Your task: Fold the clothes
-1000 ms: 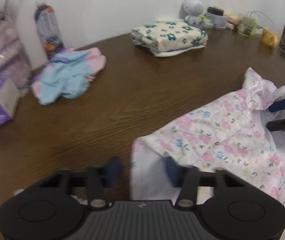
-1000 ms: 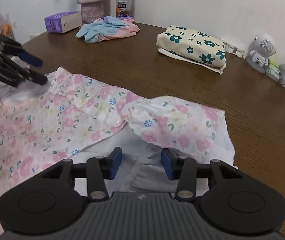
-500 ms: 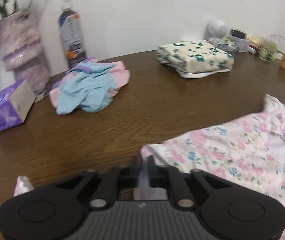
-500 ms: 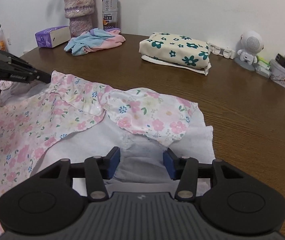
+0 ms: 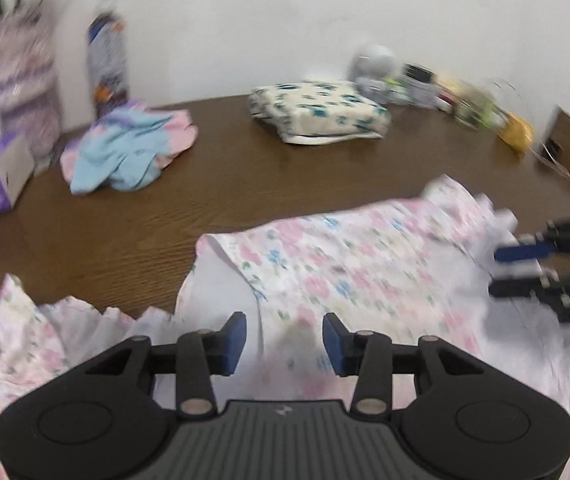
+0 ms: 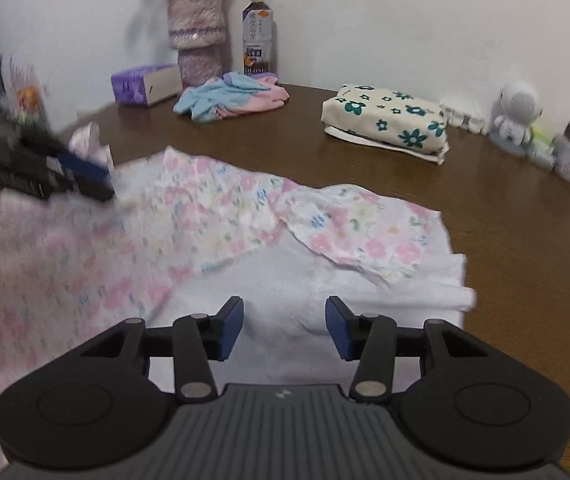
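Both pairs of blue-padded fingers stand apart, gripping nothing: the left gripper [image 5: 283, 338], its jaws just opening, and the right gripper [image 6: 284, 328] hover over the pink floral garment [image 6: 221, 208] spread on the brown table [image 6: 505, 216]. Beyond lies a folded green-flowered cloth [image 6: 385, 122].

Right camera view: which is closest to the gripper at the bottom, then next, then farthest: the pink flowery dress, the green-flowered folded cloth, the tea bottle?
1. Pink flowery dress, right under the right gripper.
2. Green-flowered folded cloth, farther back, right side.
3. Tea bottle, by the wall, back left.
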